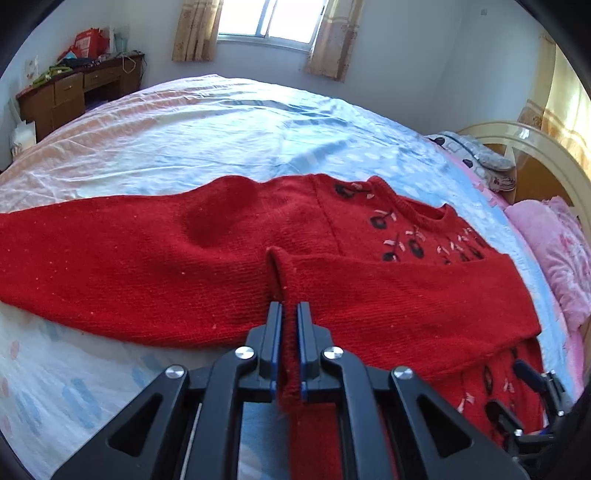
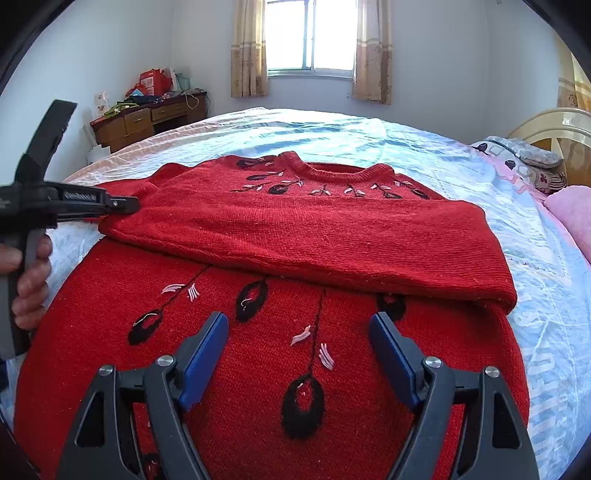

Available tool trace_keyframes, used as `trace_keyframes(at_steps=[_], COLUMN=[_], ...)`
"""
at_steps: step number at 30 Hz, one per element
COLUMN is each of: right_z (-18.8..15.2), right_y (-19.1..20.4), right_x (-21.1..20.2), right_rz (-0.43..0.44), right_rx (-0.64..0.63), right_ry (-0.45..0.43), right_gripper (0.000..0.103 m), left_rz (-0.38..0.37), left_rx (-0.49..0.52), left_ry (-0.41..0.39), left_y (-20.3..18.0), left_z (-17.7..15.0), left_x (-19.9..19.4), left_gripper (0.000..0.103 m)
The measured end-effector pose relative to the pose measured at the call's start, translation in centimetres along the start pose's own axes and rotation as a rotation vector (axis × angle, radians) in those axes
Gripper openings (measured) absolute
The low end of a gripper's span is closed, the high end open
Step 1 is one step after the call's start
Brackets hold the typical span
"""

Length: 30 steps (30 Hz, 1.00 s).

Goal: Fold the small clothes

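A red knit sweater [image 2: 303, 236] with black and pink flower embroidery lies face up on the bed. One sleeve [image 2: 314, 243] is folded across the chest. My left gripper [image 1: 290, 314] is shut on that sleeve's cuff [image 1: 288, 288], which runs down between the blue pads. In the right wrist view the left gripper [image 2: 125, 205] sits at the sweater's left edge, held by a hand. The other sleeve [image 1: 110, 251] stretches out flat to the left. My right gripper [image 2: 299, 332] is open and empty, hovering over the sweater's lower front.
The bed [image 2: 369, 133] has a light blue and pink patterned sheet. Pink bedding [image 1: 554, 251] and a pillow [image 2: 524, 155] lie at the right by the headboard [image 1: 532, 147]. A cluttered wooden desk [image 1: 74, 92] stands at the far left wall under the window [image 2: 312, 33].
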State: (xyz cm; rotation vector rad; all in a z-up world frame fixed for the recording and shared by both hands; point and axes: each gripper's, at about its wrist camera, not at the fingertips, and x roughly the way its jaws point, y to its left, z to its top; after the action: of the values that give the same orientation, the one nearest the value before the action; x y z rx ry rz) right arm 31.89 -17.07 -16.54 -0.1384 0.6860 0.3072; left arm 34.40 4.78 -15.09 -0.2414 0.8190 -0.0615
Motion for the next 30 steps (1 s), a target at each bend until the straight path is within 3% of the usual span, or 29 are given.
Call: trace_keyframes(at_steps=[6, 9, 13, 15, 20, 26, 30], right_z=[3.0, 4.5, 3.8, 3.0, 3.9, 6.6, 6.1], right_y=[-3.0, -6.6, -10.9, -11.7, -10.7, -4.8, -2.1], right_x=[-2.8, -1.5, 2.6, 3.1, 1.4, 1.5, 4.7], right_rz=[-0.050, -0.112, -0.154, -0.161, -0.171, -0.113, -0.101], right_rx=[0.040, 0.108, 0.220, 0.212, 0.257, 0.162, 0.150], right_ry=[-0.088, -0.041, 0.136, 0.132, 0.222, 0.125, 0.157], right_gripper=[0.080, 0.080, 0.080, 0.084, 0.085, 0.085, 0.085], left_rz=[0.013, 0.035, 0.065, 0.073, 0.077, 0.084, 0.079], left_rx=[0.051, 0.059, 0.072, 0.083, 0.097, 0.119, 0.111], left_ry=[-0.025, -0.028, -0.035, -0.039, -0.044, -0.043, -0.047], left_y=[-0.4, -0.6, -0.8, -1.0, -1.1, -1.5, -1.4], left_z=[-0.8, -0.7, -0.9, -1.0, -1.2, -1.4, -1.5], left_x=[-0.6, -0.5, -0.5, -0.5, -0.5, -0.5, -0.5], left_gripper=[0.012, 0.012, 0.014, 0.014, 0.021, 0.024, 0.027])
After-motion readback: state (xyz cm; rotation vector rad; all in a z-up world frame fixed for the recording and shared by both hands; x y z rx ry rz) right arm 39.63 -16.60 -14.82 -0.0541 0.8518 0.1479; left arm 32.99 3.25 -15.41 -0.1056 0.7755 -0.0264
